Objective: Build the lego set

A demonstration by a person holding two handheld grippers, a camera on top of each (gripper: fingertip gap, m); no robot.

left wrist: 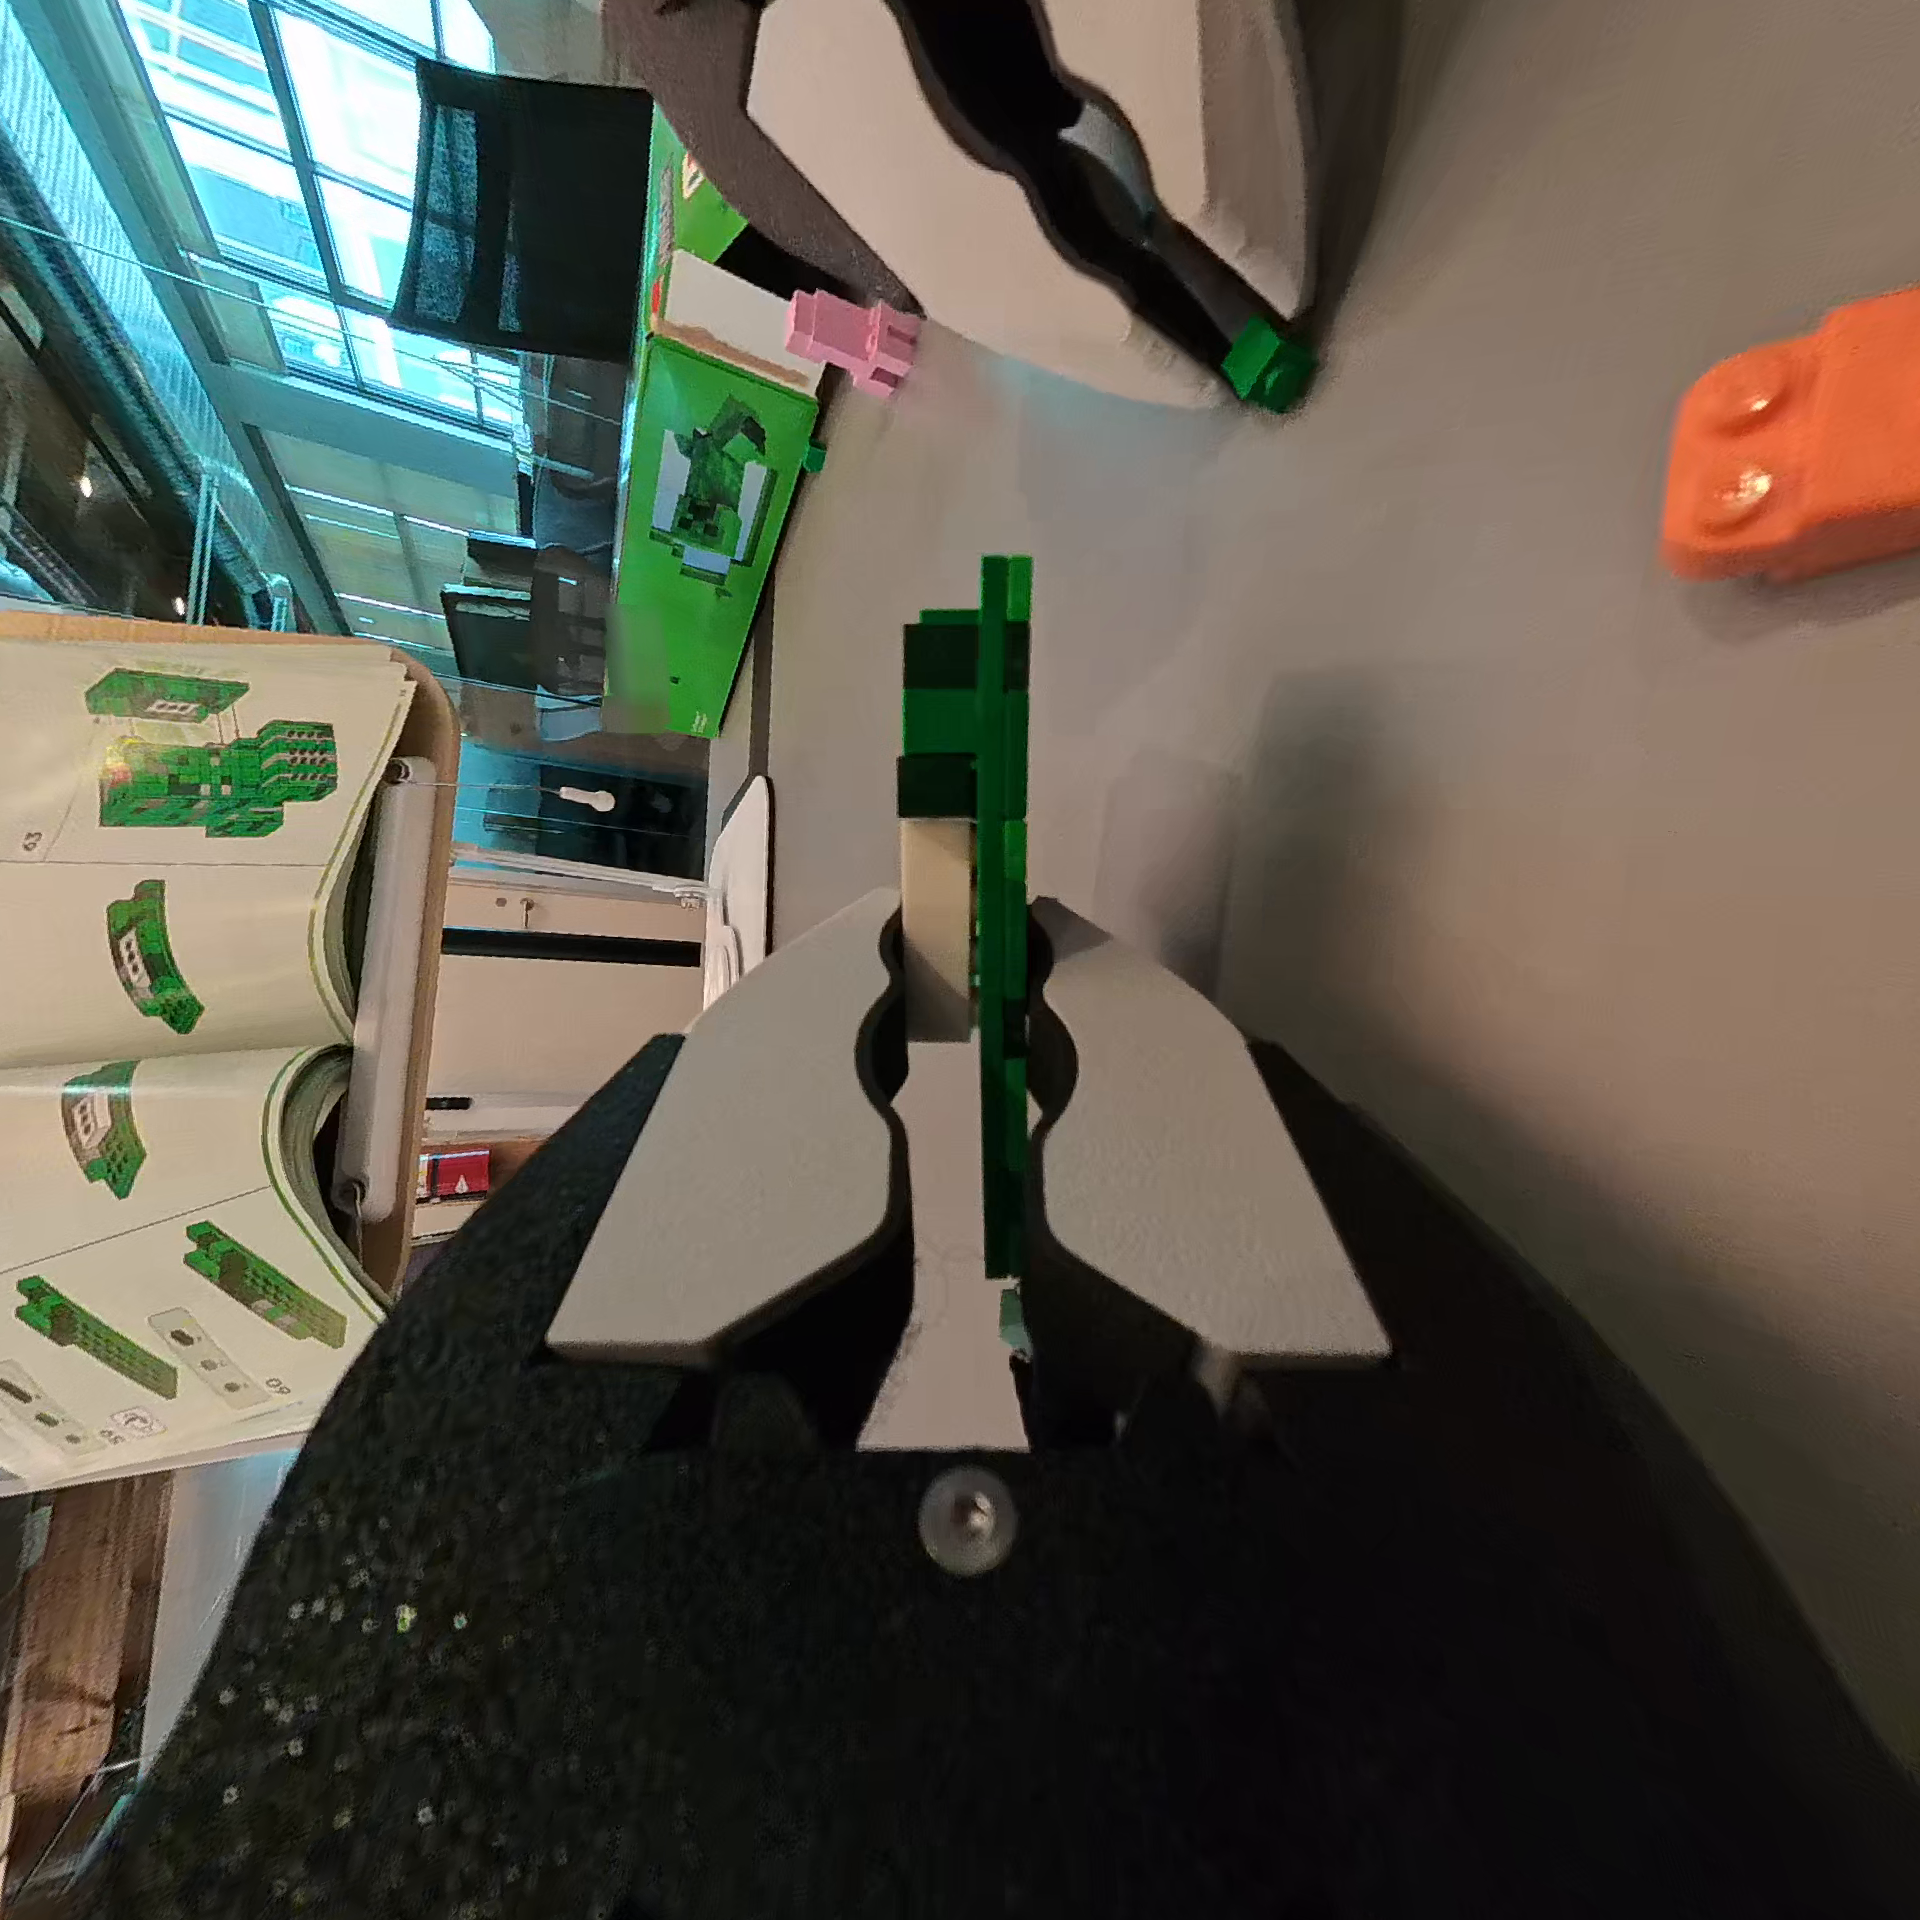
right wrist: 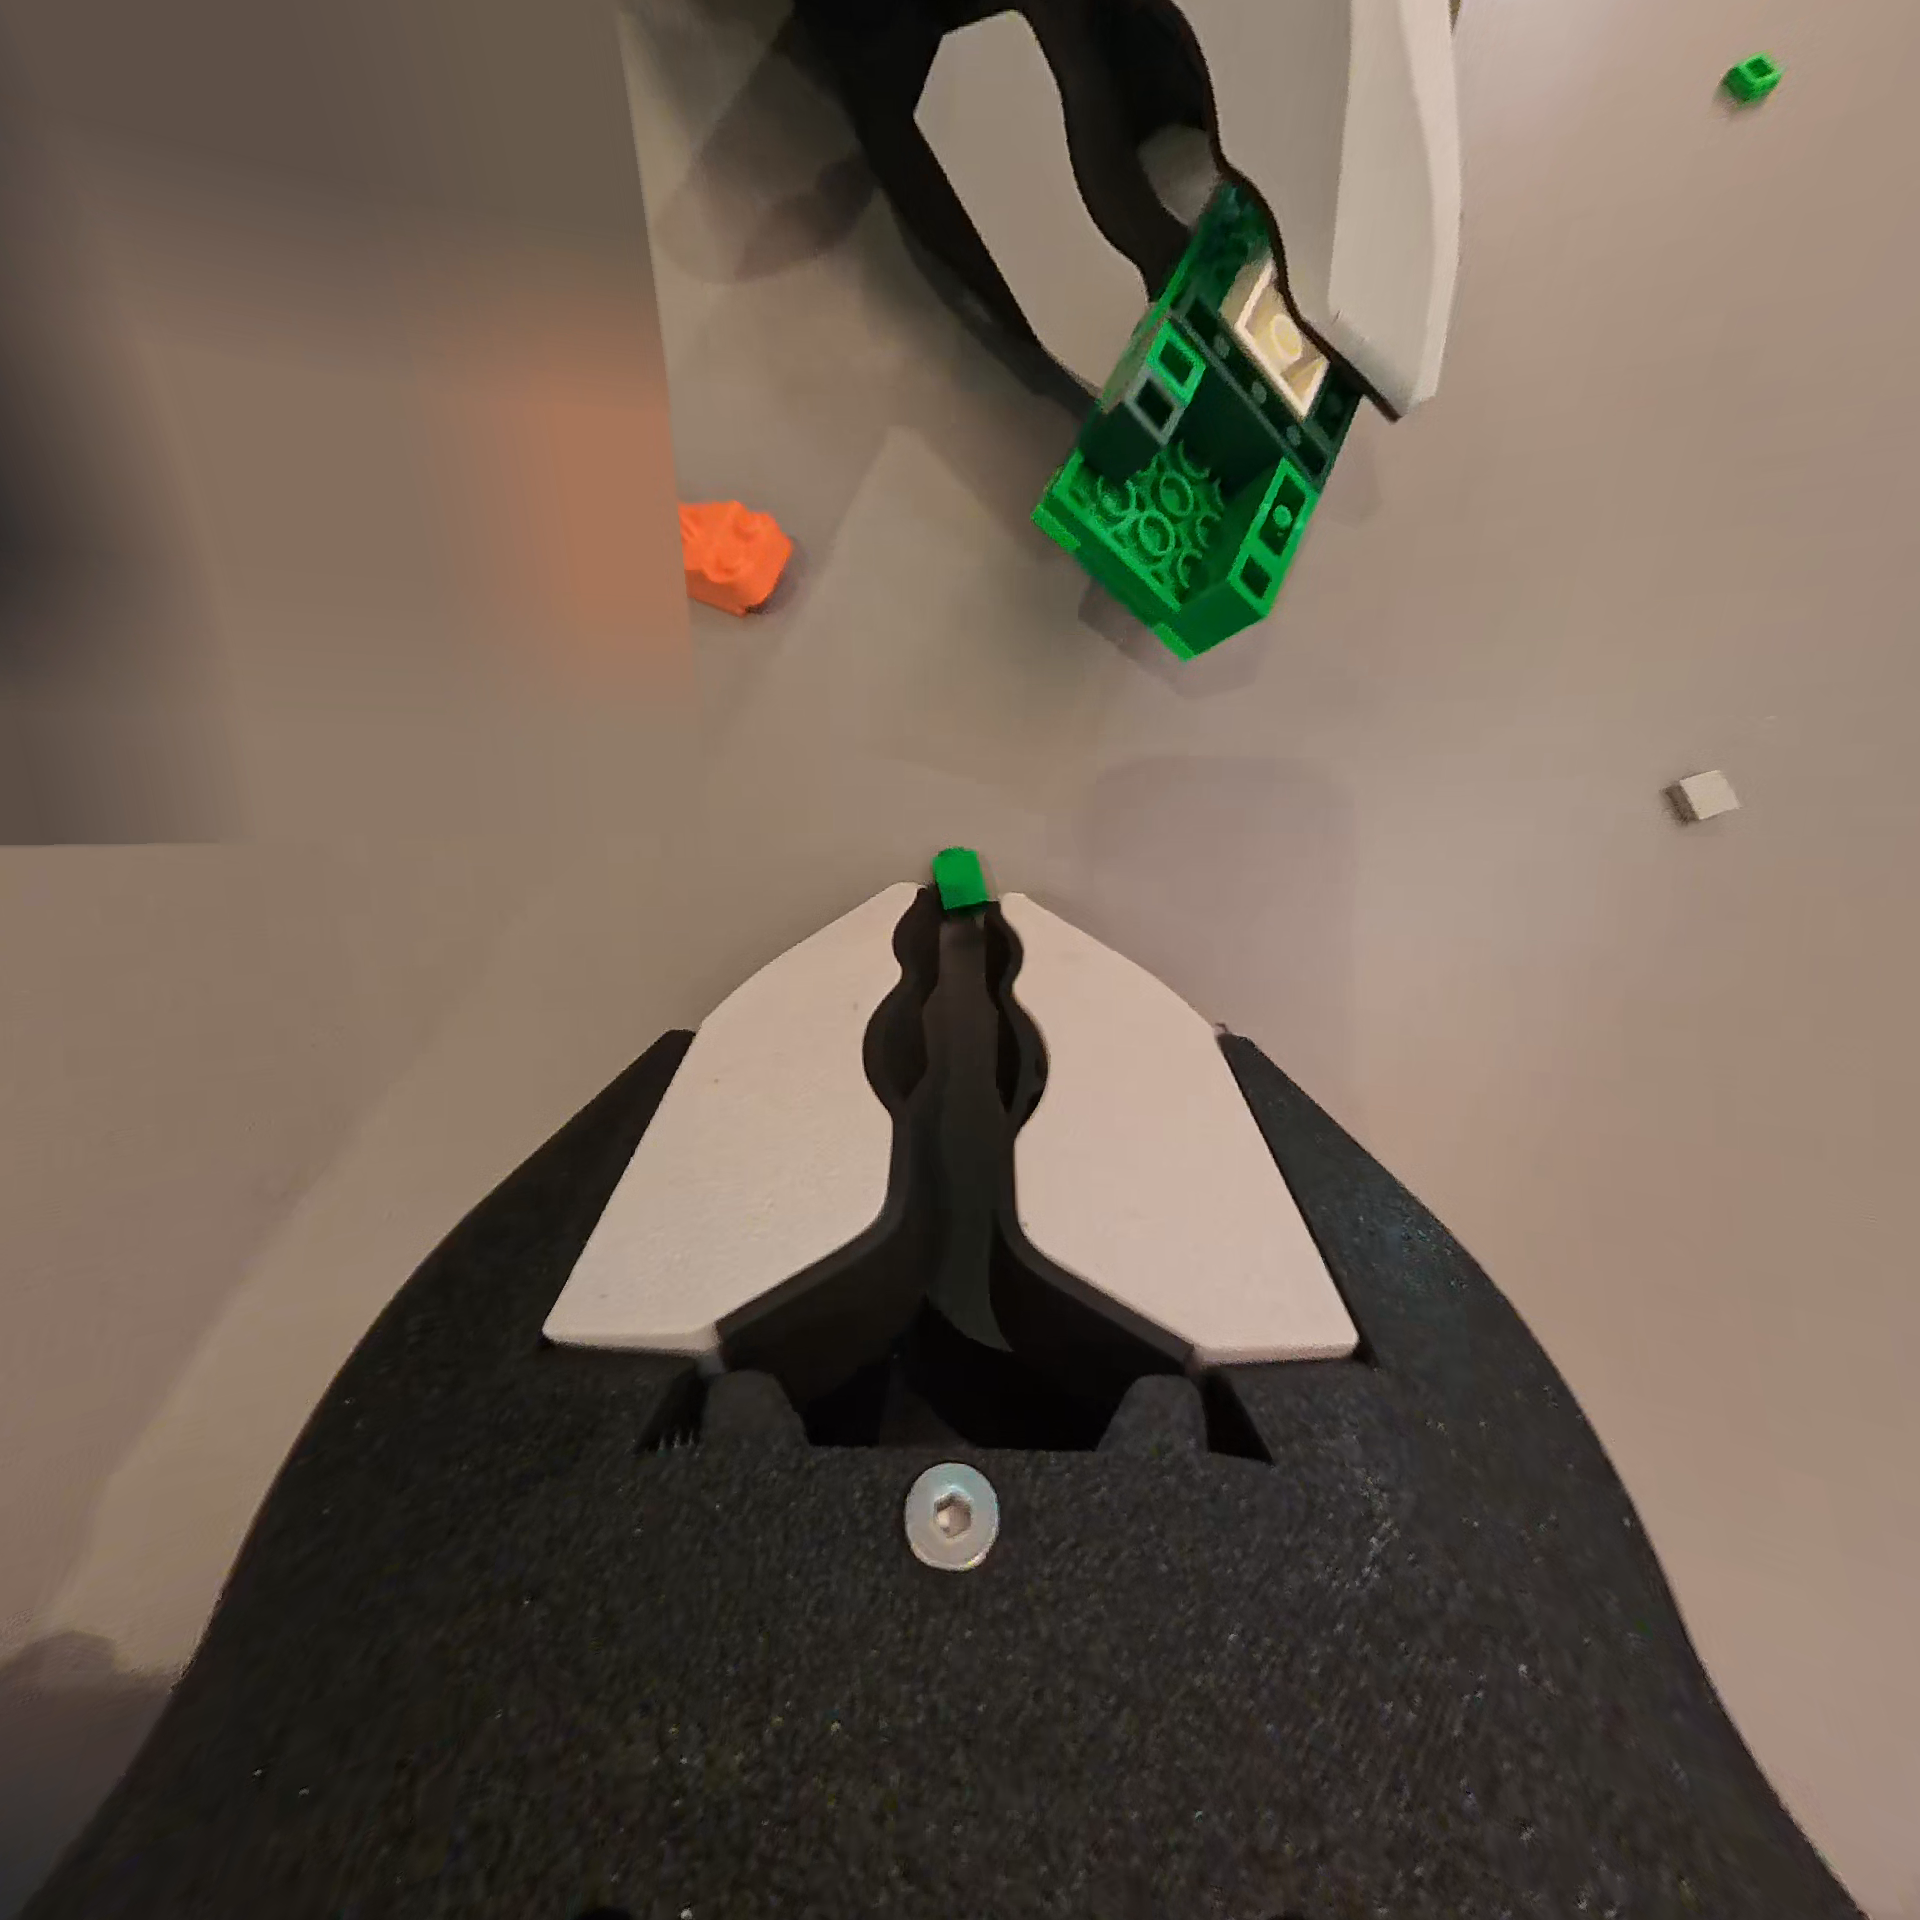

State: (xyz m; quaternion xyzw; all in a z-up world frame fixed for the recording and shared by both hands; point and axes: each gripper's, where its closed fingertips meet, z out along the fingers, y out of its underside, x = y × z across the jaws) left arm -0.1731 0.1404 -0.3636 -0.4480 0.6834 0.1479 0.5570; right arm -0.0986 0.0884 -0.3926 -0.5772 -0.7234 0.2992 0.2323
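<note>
Nearest the onlooker, the right gripper [right wrist: 961,902] is pinching a small green brick [right wrist: 956,878] at its very fingertips, closed almost fully on it above the grey worktop [right wrist: 1351,1039]. Beyond it, the left gripper [left wrist: 971,935] is clamping a green assembly [left wrist: 987,727], tightly closed across a tan brick and the stacked green plates, holding it off the worktop with its hollow underside turned toward the right gripper. The step in hand appears to be adding the small brick to the assembly; the next move likely calls for aligning it with its seat and pressing firmly while the left gripper braces. Farther off are lying an orange brick separator [right wrist: 732,556], a loose grey tile [right wrist: 1704,798] and a stray green piece [right wrist: 1753,78]. Farthest, an open instruction booklet [left wrist: 177,1039], a green set box [left wrist: 707,540] and a pink figure [left wrist: 847,338] are standing; their printing is being left untranscribed.
</note>
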